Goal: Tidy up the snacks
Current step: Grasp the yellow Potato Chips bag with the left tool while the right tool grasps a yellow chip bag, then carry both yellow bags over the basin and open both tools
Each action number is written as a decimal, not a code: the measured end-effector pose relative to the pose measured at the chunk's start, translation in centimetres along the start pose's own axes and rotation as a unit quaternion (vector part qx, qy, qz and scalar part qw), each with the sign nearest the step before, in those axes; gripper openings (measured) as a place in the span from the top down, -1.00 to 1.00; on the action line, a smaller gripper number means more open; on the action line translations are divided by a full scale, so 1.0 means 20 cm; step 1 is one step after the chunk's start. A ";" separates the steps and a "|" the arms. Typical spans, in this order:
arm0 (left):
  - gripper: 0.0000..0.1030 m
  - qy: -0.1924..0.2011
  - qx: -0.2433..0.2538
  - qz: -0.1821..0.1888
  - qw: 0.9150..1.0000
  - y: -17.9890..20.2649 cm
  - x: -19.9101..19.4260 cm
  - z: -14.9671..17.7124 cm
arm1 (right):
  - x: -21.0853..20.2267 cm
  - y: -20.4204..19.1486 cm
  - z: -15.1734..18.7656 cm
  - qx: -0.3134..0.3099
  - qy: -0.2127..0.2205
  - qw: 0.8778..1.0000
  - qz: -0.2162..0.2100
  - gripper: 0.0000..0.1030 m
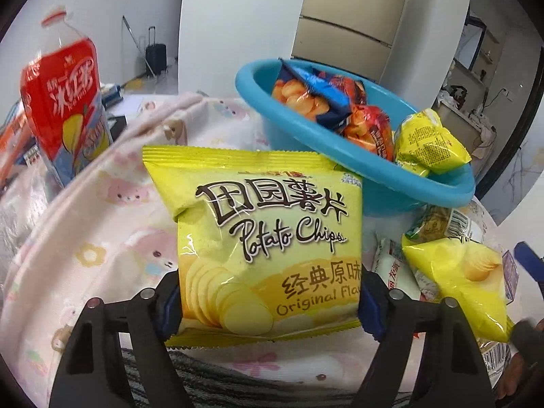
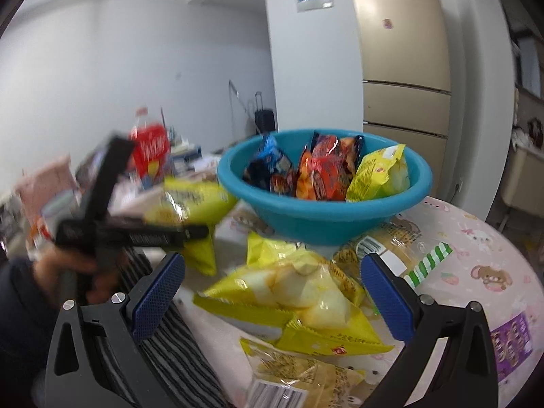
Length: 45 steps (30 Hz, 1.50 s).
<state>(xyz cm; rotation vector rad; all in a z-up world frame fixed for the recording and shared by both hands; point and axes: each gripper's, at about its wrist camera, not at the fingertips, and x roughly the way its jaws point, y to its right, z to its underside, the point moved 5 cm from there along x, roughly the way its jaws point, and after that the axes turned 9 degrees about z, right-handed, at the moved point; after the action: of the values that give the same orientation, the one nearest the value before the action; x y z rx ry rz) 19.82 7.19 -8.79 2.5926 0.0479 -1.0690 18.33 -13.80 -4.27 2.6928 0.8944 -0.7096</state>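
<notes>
My left gripper [image 1: 270, 306] is shut on a yellow potato chips bag [image 1: 258, 231], its blue pads pressing the bag's lower sides and holding it upright above the pink tablecloth [image 1: 102, 238]. Behind it to the right stands a blue basin [image 1: 340, 156] holding a blue snack bag [image 1: 312, 95], an orange-red one [image 1: 367, 129] and a yellow one [image 1: 428, 142]. In the right wrist view my right gripper [image 2: 272, 272] is open over a heap of yellow snack bags [image 2: 306, 292] in front of the basin [image 2: 306, 217]. The held chips bag [image 2: 193, 200] appears blurred at the left.
A red-labelled iced tea bottle [image 1: 64, 108] stands at the far left. More loose packets [image 1: 469, 278] lie right of the held bag, some under the basin's edge. A grey striped cloth [image 2: 176, 350] lies at the near edge. A person's hand [image 2: 68, 268] is at the left.
</notes>
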 end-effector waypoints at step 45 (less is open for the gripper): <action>-0.59 0.105 -0.037 0.040 0.993 -0.12 -0.39 0.06 | -0.16 0.05 -0.09 0.031 0.020 0.990 -0.140 -0.50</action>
<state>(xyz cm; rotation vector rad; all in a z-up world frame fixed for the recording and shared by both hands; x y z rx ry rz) 12.96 9.71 -4.91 2.6063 0.0330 -0.7495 17.44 -15.58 -1.04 2.6716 1.2977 -0.7497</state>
